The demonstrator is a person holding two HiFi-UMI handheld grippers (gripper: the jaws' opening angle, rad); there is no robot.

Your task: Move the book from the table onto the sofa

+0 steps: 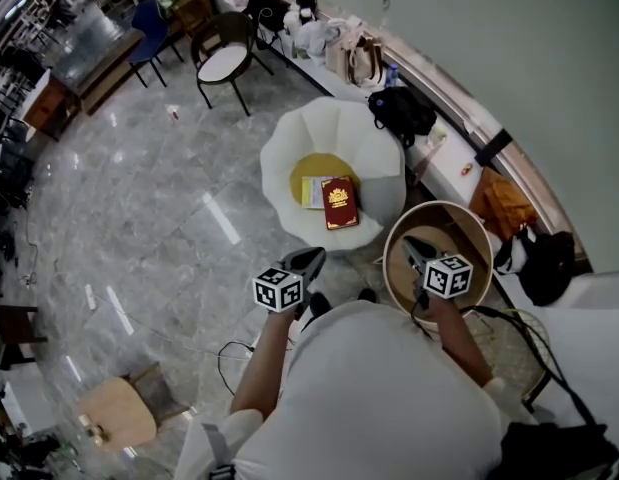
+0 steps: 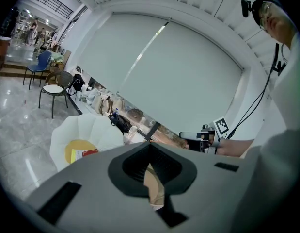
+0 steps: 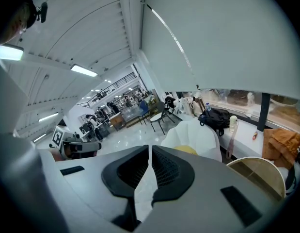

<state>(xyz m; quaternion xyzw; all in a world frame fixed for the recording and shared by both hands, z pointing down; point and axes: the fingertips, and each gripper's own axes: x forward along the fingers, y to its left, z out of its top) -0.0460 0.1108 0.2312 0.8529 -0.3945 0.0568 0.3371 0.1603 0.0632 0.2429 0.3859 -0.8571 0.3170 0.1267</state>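
The book is lying flat on the sofa, on its yellow cushion, w/ a pale booklet just left of it, touching or tucking under, can't tell which. So the book is sitting at its goal, not on the table, which is standing near-right of the sofa; what shows of its top is looking bare. L gripper is hovering near the sofa's near edge, apart from the book, jaws clenched together w/ nothing between them. R gripper is hanging over the table, also clenched on nothing. A black bag is resting on the ledge far-right of the sofa, clear of everything. Judging by this, the placing step is looking done and the task is prob. at its end. If anything is remaining, it's only checking the book is sitting stable on the cushion, not sliding off; a nudge w/ closed jaws would be enough, no fresh grasp needed.
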